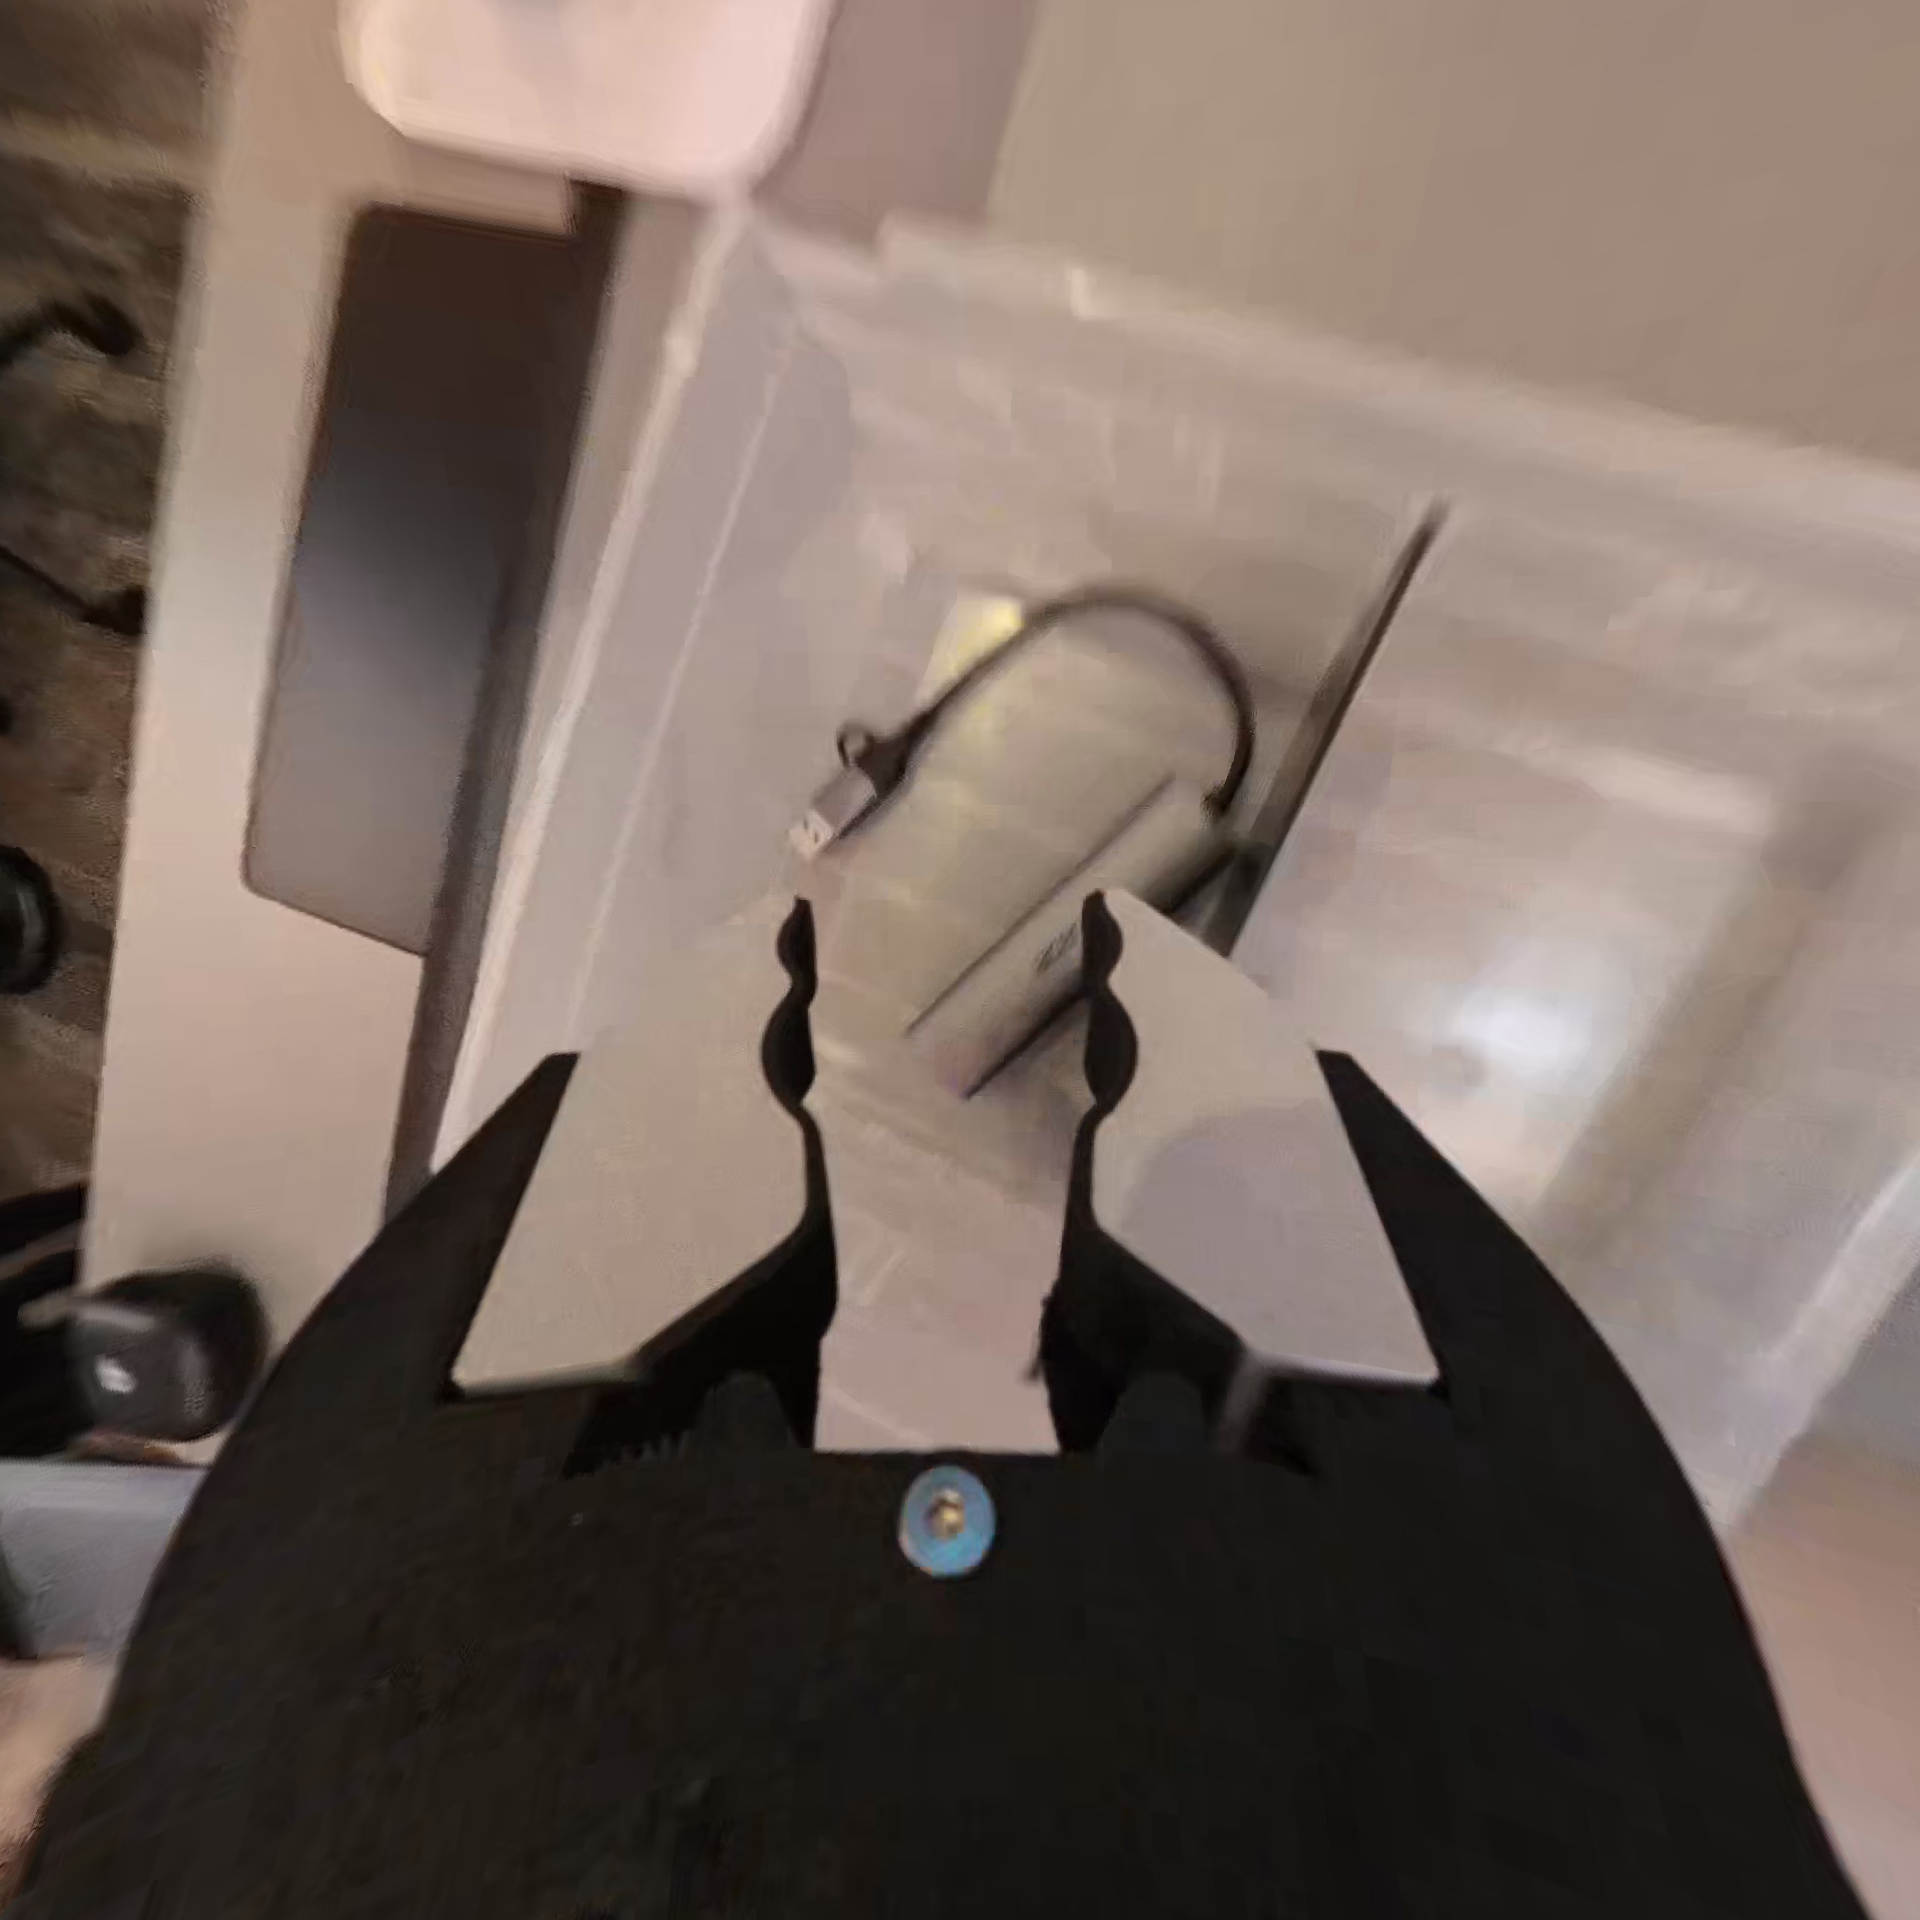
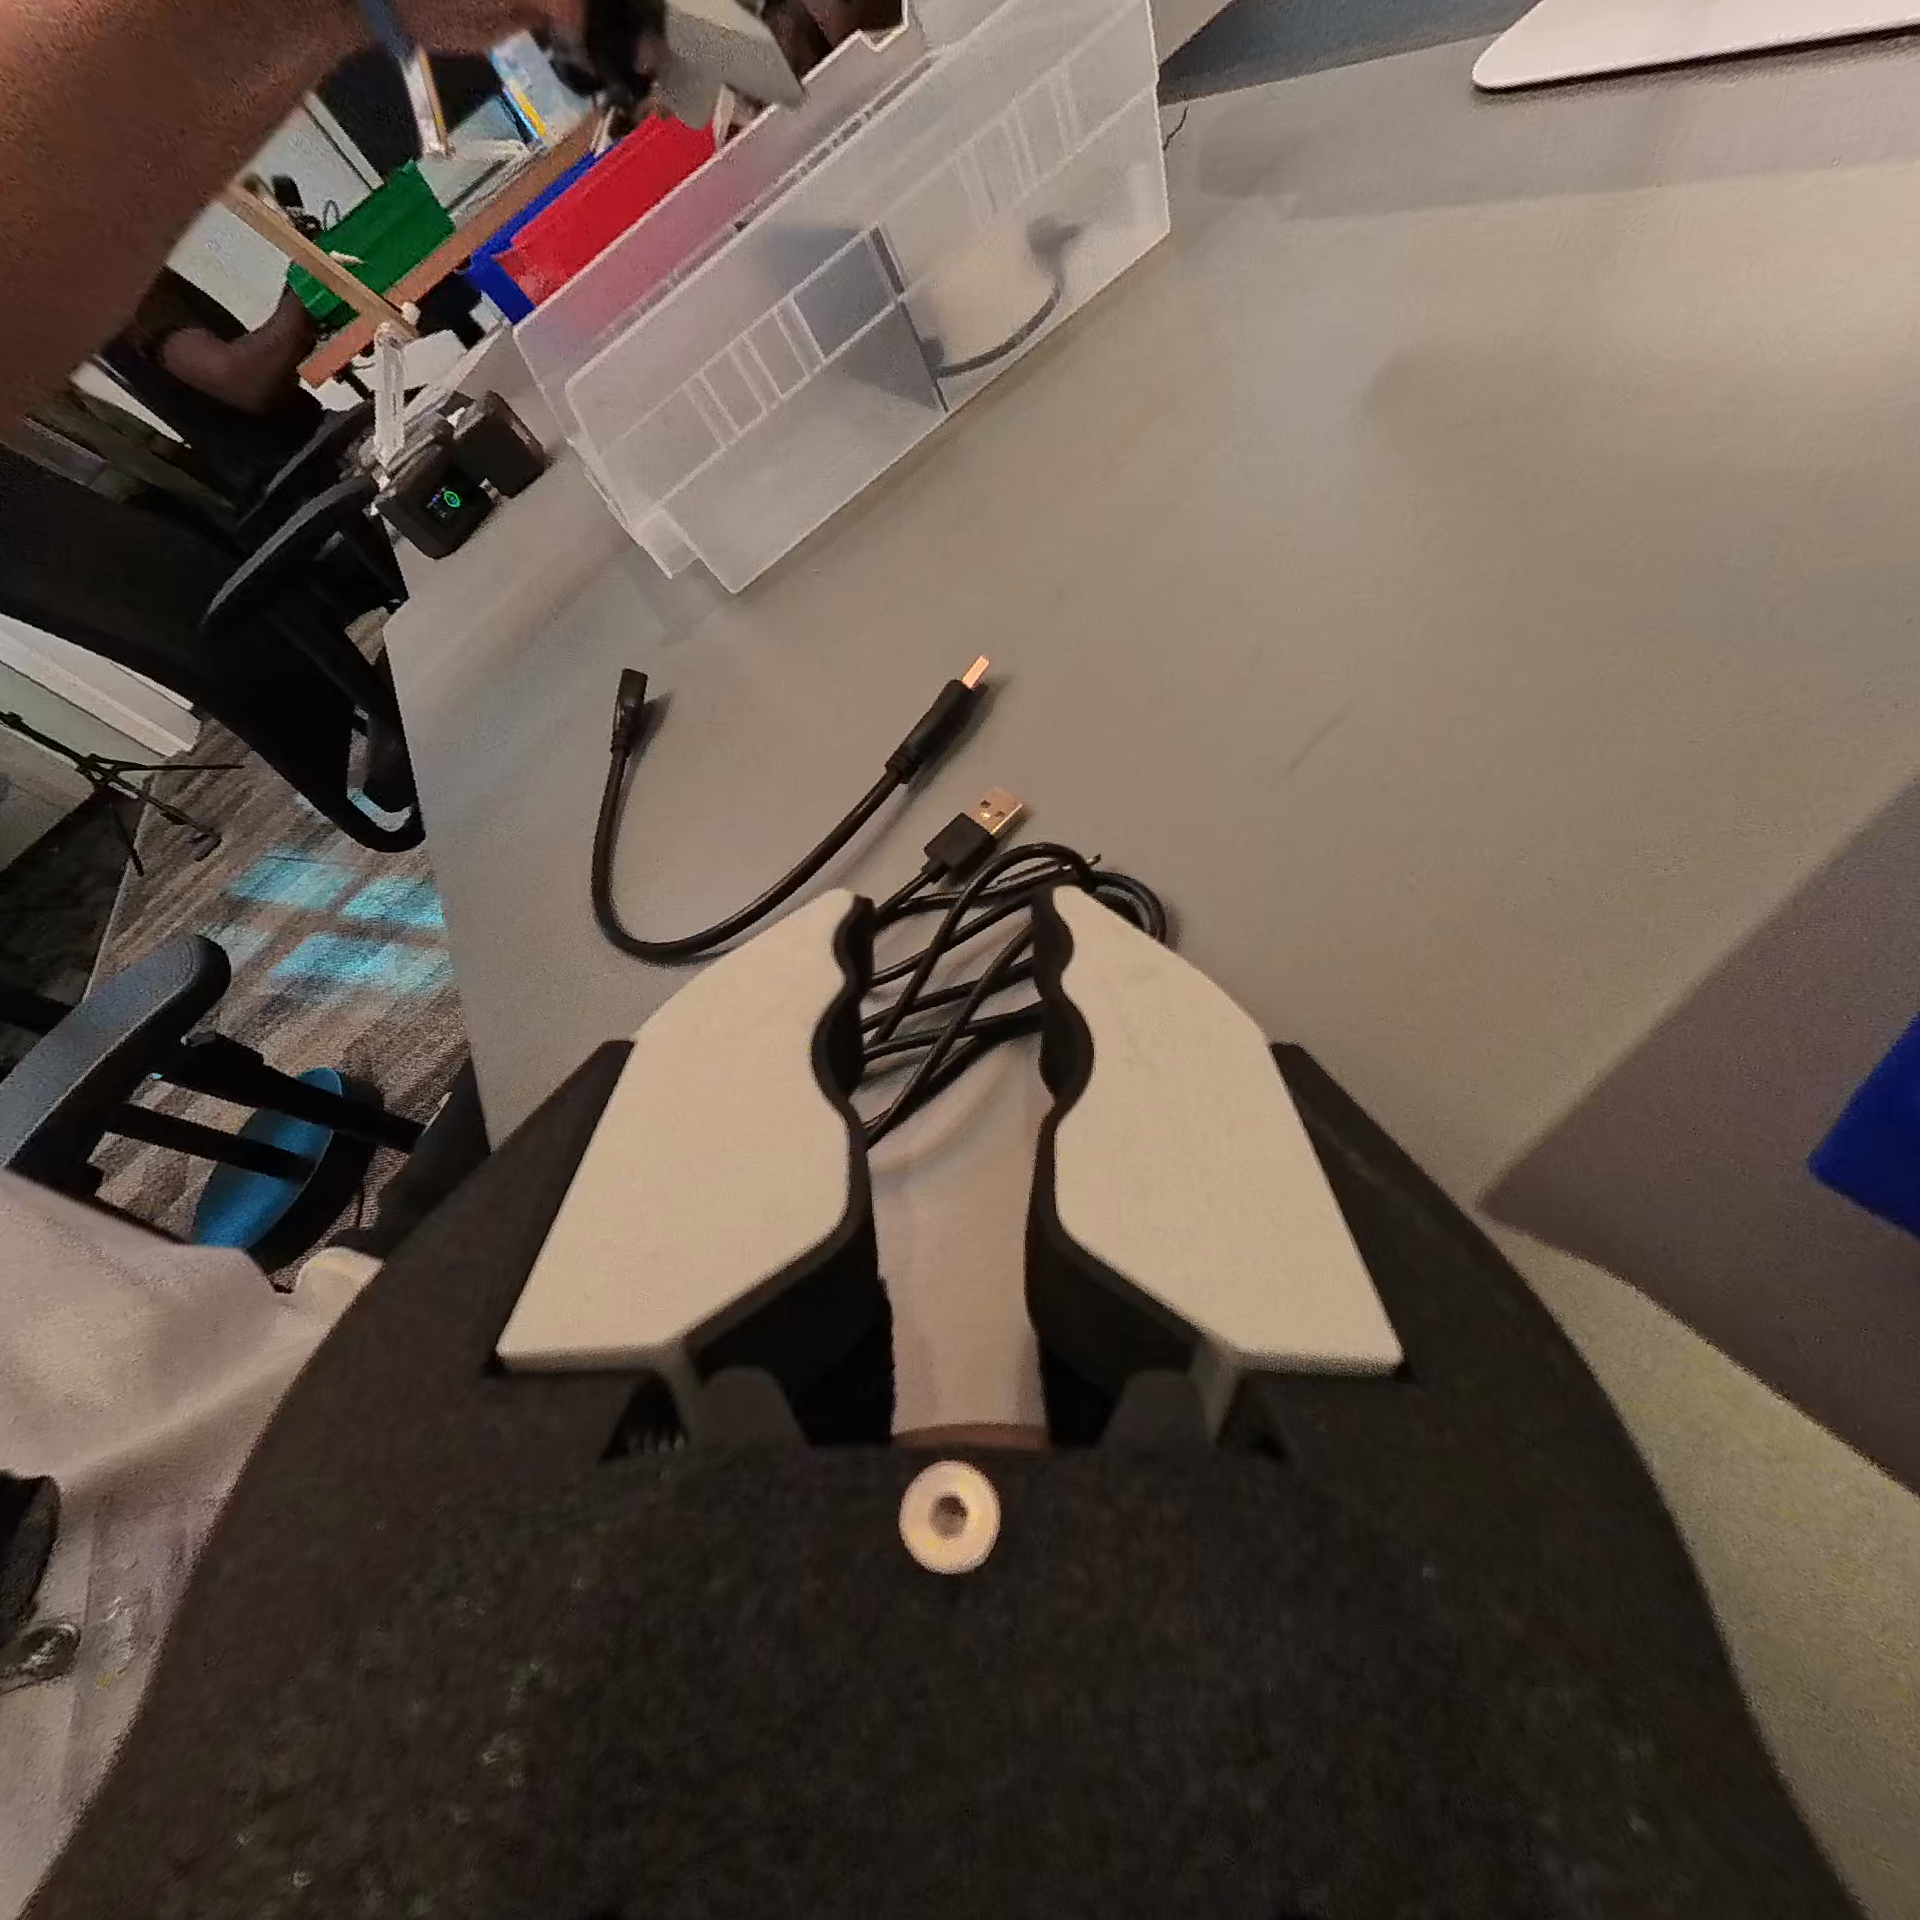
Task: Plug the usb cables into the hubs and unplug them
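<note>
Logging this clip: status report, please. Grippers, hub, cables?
Left gripper open, over the silver hub in the clear bin. Right gripper open, above the coiled cable on the table. Short cable loose alongside. Nothing plugged, nothing blocking.

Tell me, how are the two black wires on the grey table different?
The short black cable lies spread in one open curve; the long black cable is bunched in a tangled coil. The short one lies clear of the right claw; the coil sits partly hidden behind it. Both lie unplugged on the grey table, each showing a metal USB plug.
</note>
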### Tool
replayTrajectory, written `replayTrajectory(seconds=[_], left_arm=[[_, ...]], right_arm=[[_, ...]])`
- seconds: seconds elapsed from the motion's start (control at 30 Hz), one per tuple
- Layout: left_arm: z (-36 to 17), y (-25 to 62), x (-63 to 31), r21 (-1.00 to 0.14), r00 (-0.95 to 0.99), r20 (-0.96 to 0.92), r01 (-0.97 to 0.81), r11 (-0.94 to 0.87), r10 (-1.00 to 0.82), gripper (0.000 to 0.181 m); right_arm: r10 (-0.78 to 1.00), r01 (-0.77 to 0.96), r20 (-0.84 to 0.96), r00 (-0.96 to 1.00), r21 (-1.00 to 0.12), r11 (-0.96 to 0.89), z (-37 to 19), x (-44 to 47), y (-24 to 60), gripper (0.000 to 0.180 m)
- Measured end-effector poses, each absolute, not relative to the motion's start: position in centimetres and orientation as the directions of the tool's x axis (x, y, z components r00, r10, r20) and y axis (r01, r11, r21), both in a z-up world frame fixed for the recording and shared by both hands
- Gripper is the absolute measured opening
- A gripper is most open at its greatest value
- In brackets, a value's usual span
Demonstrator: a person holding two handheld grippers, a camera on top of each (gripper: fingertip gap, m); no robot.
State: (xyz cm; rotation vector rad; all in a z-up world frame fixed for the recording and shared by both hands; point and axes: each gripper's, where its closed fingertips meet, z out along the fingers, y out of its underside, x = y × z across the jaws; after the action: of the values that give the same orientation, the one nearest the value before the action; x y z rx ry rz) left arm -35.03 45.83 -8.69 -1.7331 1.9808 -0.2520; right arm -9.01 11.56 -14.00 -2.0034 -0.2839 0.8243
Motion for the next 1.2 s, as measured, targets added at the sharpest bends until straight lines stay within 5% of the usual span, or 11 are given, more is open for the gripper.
replayTrajectory(seconds=[0.17, 0.6, 0.97, 1.2], left_arm=[[-14.3, 45.9, -36.5, -0.116, -0.433, -0.094, -0.889, 0.442, -0.896, 0.04], [-18.9, 47.5, -39.4, 0.232, -0.554, 0.061, -0.801, 0.552, -0.83, 0.034], [-8.7, 45.9, -39.0, 0.054, -0.099, 0.016, -0.993, 0.1, -0.995, 0.031], [0.5, 39.6, -35.8, -0.281, -0.029, 0.069, -0.96, 0.009, -0.997, 0.031]], right_arm=[[0.472, -0.145, -0.464, 0.749, -0.81, -0.568, -14.2, -8.4, 11.9, 0.029], [0.451, -0.213, -0.528, 0.72, -0.785, -0.581, -14.0, -7.9, 12.4, 0.029], [0.493, -0.141, -0.458, 0.74, -0.822, -0.552, -13.9, -8.7, 12.3, 0.028], [0.579, -0.017, -0.242, 0.778, -0.931, -0.366, -11.1, -10.1, 13.5, 0.03]])
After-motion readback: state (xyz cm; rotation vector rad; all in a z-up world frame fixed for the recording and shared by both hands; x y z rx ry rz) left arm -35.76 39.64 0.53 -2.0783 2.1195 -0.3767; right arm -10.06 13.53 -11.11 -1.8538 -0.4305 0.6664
